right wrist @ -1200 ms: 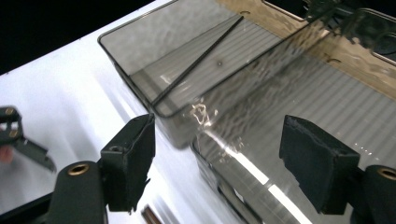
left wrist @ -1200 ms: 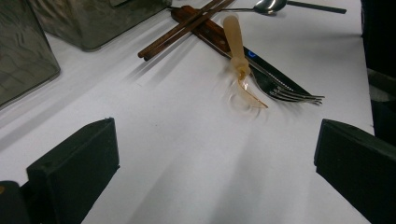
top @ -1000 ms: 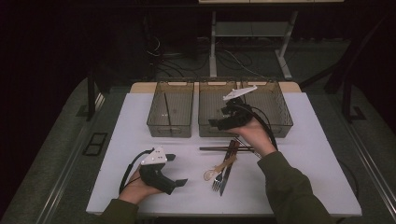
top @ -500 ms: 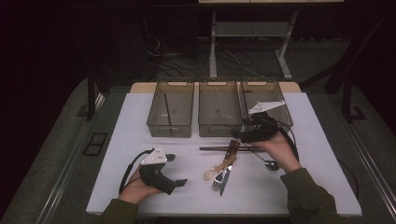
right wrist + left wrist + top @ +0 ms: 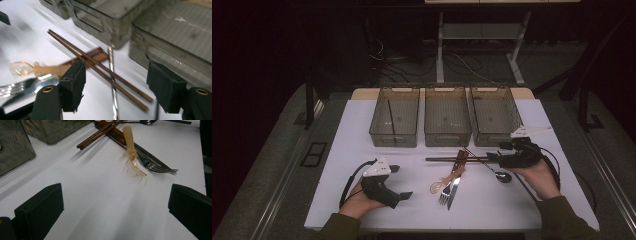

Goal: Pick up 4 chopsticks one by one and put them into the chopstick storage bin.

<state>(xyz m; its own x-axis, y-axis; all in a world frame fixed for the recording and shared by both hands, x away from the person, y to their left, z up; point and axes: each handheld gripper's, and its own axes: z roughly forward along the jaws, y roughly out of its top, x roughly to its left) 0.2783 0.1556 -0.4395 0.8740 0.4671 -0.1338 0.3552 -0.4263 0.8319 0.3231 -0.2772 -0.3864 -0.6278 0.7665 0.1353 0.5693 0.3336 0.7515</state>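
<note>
A pile of cutlery lies mid-table: a pair of brown chopsticks (image 5: 456,159), a wooden-handled knife (image 5: 456,176), a translucent orange plastic spoon (image 5: 445,182), a fork (image 5: 444,194) and a metal spoon (image 5: 501,175). My right gripper (image 5: 493,156) sits low at the chopsticks' right end, open. In the right gripper view the chopsticks (image 5: 100,68) and the metal spoon's handle (image 5: 112,82) run between its black pads (image 5: 72,82). My left gripper (image 5: 399,182) rests open on the table left of the pile. In its view the plastic spoon (image 5: 131,147) and fork (image 5: 156,167) lie ahead.
Three clear plastic bins (image 5: 447,117) stand in a row behind the cutlery; the left bin (image 5: 395,117) holds a thin dark stick. The right bin (image 5: 175,42) is close beside my right gripper. The white tabletop (image 5: 532,210) ends near the person's forearms.
My right gripper has moved from above the bins to the right and down, to the table at the chopsticks' right end. The left gripper has stayed put.
</note>
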